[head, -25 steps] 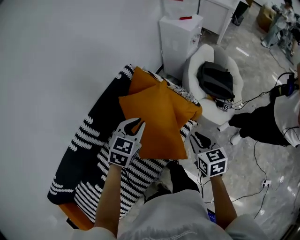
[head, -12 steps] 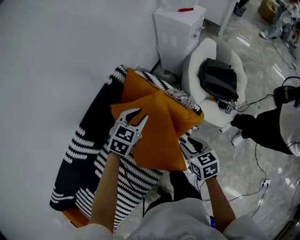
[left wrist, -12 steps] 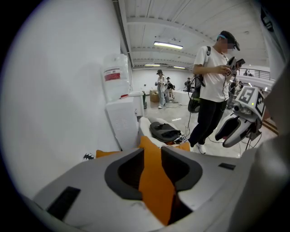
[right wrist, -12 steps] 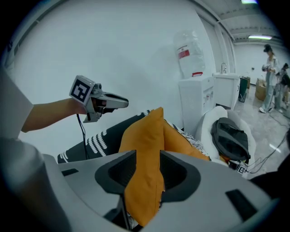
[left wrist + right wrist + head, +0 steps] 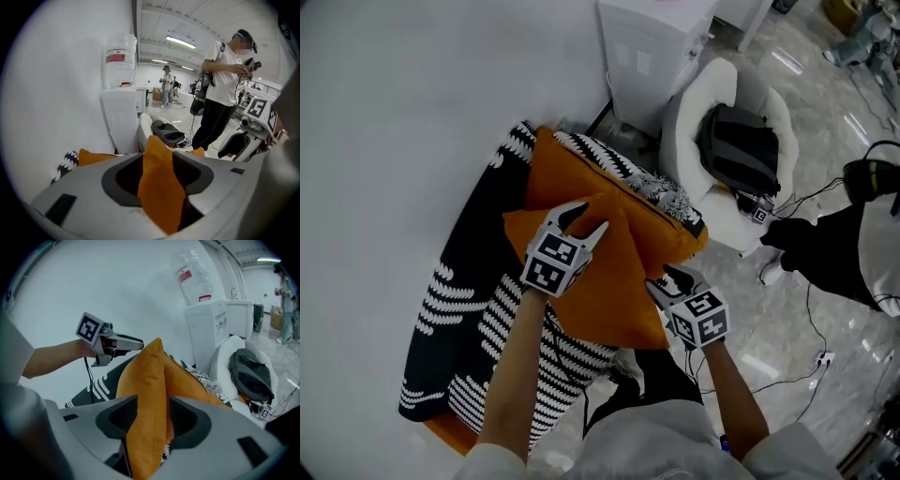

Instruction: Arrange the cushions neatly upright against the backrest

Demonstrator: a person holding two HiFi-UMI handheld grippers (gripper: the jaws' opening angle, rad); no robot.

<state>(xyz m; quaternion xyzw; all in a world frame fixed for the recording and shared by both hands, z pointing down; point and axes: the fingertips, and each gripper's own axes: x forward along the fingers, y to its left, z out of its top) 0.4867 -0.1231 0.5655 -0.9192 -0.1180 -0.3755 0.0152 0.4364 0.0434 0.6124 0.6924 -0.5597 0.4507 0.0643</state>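
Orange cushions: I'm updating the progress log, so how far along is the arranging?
Done: the rear cushion looks stood up at the far end. In hand: the front cushion stands on edge beside it, its edges between the jaws of the left gripper and right gripper, both opening. Left: it appears not yet flat against the backrest; check after release.

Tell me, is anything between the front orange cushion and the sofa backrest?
Partly: a second orange cushion leans behind the front cushion at the far end. The backrest nearer the person looks bare.
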